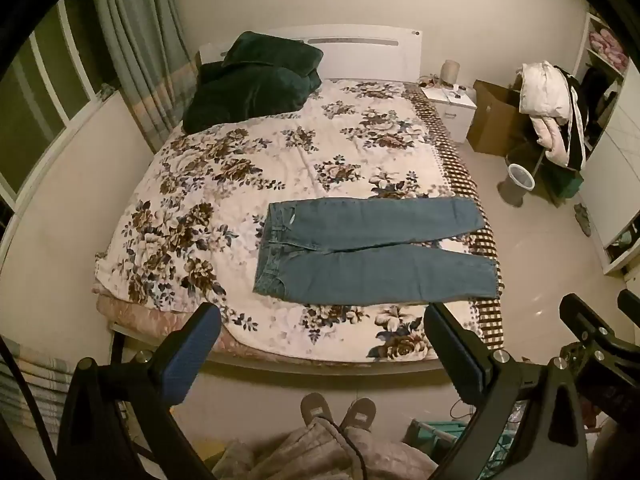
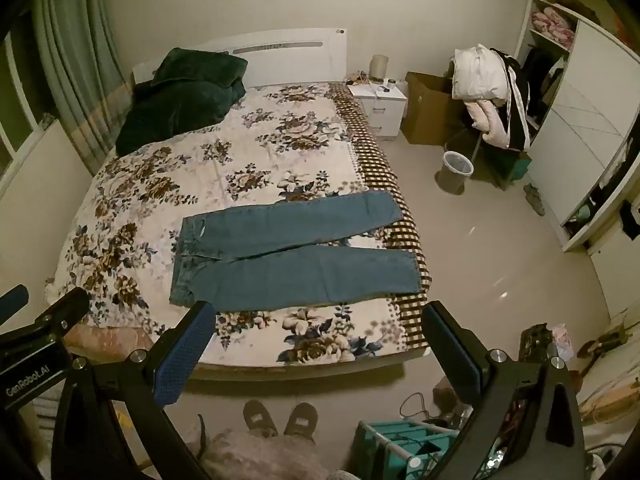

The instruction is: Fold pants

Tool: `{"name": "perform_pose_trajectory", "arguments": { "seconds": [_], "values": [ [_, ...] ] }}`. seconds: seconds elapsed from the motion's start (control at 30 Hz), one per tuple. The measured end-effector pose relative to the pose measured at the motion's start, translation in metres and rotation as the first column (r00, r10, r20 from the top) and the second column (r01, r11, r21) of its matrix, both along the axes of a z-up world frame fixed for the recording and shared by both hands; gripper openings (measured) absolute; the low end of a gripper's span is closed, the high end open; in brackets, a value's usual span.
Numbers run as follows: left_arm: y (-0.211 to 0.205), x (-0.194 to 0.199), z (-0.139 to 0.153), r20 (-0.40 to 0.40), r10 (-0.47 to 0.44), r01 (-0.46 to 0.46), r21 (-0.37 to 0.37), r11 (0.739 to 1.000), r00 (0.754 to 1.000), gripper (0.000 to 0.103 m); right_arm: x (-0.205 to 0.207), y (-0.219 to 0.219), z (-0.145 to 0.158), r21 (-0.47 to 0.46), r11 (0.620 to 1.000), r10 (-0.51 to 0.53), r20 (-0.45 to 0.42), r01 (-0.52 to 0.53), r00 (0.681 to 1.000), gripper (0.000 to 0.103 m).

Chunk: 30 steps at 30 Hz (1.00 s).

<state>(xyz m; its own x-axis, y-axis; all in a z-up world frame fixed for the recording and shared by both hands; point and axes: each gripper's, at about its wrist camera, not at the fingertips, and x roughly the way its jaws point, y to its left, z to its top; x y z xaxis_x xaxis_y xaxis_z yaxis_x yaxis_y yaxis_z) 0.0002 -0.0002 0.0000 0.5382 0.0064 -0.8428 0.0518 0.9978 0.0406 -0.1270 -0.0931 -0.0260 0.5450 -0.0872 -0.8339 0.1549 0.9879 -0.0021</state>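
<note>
Blue jeans lie flat and unfolded on the floral bedspread, waistband to the left, both legs running right to the bed's right edge. They also show in the right wrist view. My left gripper is open and empty, held above the foot of the bed, short of the jeans. My right gripper is open and empty too, beside the left one, just short of the near leg. The right gripper's body shows at the right edge of the left wrist view.
Dark green pillows sit at the bed's head. A white nightstand, cardboard box, bin and clothes-laden chair stand right of the bed. A teal rack stands by my slippered feet. Wardrobe is at far right.
</note>
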Motion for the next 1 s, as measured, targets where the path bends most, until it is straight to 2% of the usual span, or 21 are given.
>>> {"name": "perform_pose_trajectory", "arguments": {
  "seconds": [1.0],
  "values": [
    [0.0002, 0.0011, 0.0000, 0.001, 0.000, 0.000, -0.011, 1.000, 1.000, 0.103, 0.0019, 0.0000, -0.0029, -0.003, 1.000, 0.009, -0.007, -0.009, 1.000, 0.103]
  ]
}}
